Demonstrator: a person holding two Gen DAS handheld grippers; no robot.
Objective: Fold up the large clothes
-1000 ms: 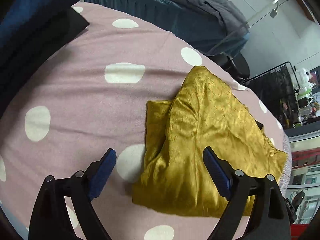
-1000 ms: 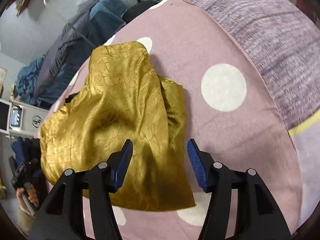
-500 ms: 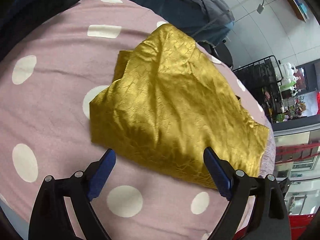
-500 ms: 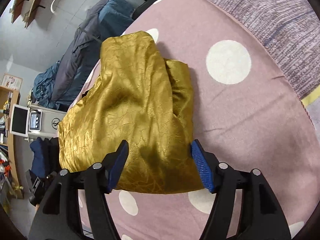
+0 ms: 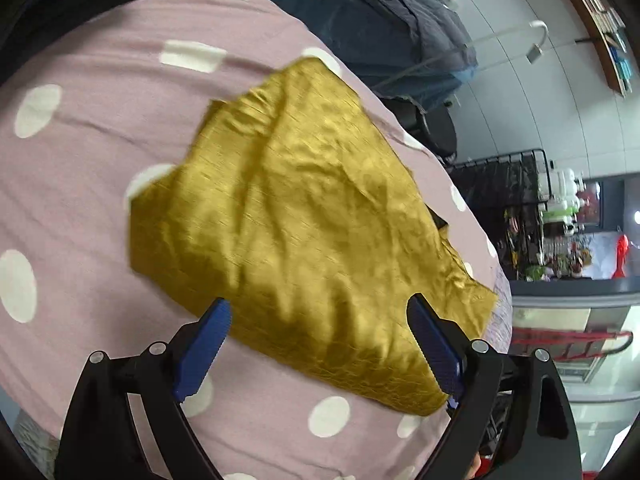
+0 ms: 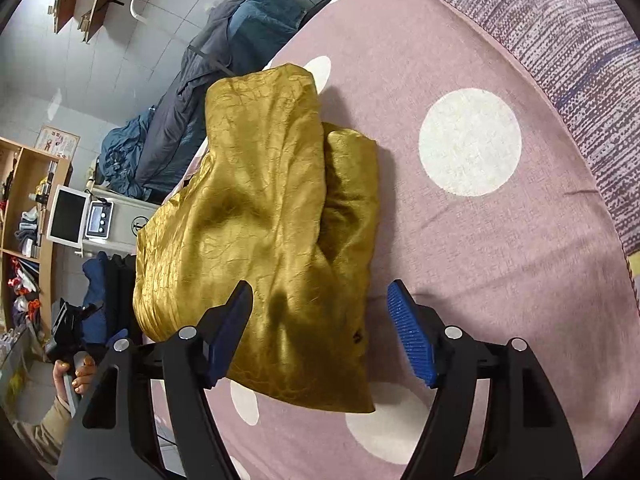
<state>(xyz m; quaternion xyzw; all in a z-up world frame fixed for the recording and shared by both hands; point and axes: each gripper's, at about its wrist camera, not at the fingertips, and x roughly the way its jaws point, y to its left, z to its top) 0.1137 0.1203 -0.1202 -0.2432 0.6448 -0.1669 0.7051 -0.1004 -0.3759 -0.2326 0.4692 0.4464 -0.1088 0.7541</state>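
Observation:
A crinkled mustard-gold garment [image 5: 304, 216] lies partly folded on a pink bed cover with white dots [image 5: 80, 184]. In the right wrist view the garment [image 6: 260, 216] shows a folded-over layer on its right side. My left gripper [image 5: 320, 320] is open and empty, hovering above the garment's near edge. My right gripper [image 6: 320, 304] is open and empty, above the garment's near end. The other hand-held gripper [image 6: 66, 336] shows at the lower left of the right wrist view.
Dark blue and grey bedding [image 5: 384, 28] is piled beyond the bed. A black wire rack [image 5: 508, 180] stands past the bed's far side. A purple striped blanket [image 6: 560, 40] covers the bed's right part. A wooden shelf and a white device [image 6: 68, 216] stand at left.
Both grippers have drawn back and risen from the garment, staying open. The left view has swung so the whole garment shows; the garment itself lies as before.

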